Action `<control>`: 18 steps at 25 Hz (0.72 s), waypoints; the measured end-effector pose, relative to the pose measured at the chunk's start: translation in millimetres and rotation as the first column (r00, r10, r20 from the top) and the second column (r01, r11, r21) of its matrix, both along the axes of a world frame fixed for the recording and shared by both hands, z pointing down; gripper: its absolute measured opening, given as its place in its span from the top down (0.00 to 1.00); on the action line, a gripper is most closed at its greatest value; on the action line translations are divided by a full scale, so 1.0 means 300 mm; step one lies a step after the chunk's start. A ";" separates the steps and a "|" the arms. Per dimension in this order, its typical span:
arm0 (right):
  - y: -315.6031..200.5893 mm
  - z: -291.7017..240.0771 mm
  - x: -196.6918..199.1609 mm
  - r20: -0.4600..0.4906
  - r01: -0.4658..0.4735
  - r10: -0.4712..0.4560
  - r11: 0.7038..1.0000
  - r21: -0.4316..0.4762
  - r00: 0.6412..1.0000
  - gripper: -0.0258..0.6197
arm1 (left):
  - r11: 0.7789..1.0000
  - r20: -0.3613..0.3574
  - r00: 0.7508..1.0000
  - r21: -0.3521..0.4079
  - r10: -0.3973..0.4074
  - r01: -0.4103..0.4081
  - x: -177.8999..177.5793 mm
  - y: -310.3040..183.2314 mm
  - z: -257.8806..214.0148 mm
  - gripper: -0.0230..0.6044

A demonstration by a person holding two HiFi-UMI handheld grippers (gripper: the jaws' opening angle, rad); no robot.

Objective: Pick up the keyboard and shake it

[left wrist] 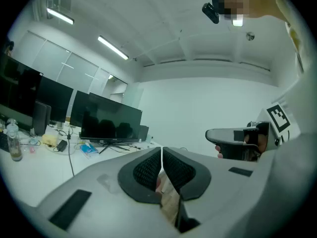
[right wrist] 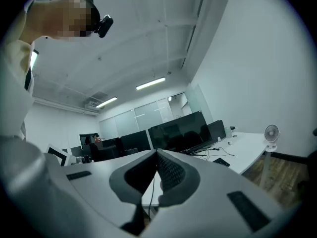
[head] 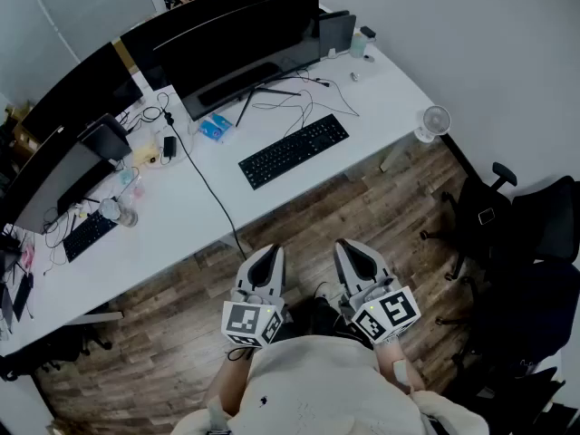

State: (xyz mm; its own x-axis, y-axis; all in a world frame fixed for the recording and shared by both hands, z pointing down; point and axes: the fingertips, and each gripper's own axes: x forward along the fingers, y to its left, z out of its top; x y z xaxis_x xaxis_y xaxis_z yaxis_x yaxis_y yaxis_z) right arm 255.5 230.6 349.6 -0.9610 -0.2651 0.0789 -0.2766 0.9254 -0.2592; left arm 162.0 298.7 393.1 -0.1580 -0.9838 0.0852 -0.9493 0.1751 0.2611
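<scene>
- The room is an office with white walls, a wooden floor (head: 381, 216), long ceiling lamps (left wrist: 113, 47) and glass partitions (right wrist: 133, 120) at the far side.
- A long white desk (head: 181, 207) runs across the room, and a row of dark monitors (head: 236, 48) stands along its back edge.
- A black office chair (head: 535, 234) stands on the floor at the right, apart from the desk.
- The black keyboard (head: 294, 150) lies flat on the desk before the widest monitor, near the front edge, and nothing touches it.
- The left gripper (head: 266, 254) and the right gripper (head: 350, 248) are held side by side over the floor, well apart from the keyboard. Both have their jaws pressed together on nothing.
- A small white fan (head: 435, 120) stands at the right corner of the desk.
</scene>
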 end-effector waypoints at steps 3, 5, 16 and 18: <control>0.117 -0.006 -0.018 0.016 0.009 -0.010 1.000 0.020 1.000 0.96 | 1.000 0.051 0.998 0.012 -0.030 0.029 -0.031 0.133 -0.006 0.93; 0.206 0.002 -0.021 0.011 0.015 -0.015 1.000 0.020 1.000 0.96 | 0.999 0.065 0.997 0.001 -0.035 0.035 -0.033 0.226 0.001 0.93; 0.408 -0.021 -0.043 0.014 0.026 -0.027 0.999 0.034 1.000 0.96 | 0.999 0.062 0.997 0.029 -0.039 0.037 -0.035 0.435 -0.013 0.93; 0.417 -0.019 -0.045 0.006 0.020 -0.021 0.999 0.034 1.000 0.96 | 0.999 0.065 0.997 0.037 -0.037 0.035 -0.038 0.443 -0.020 0.93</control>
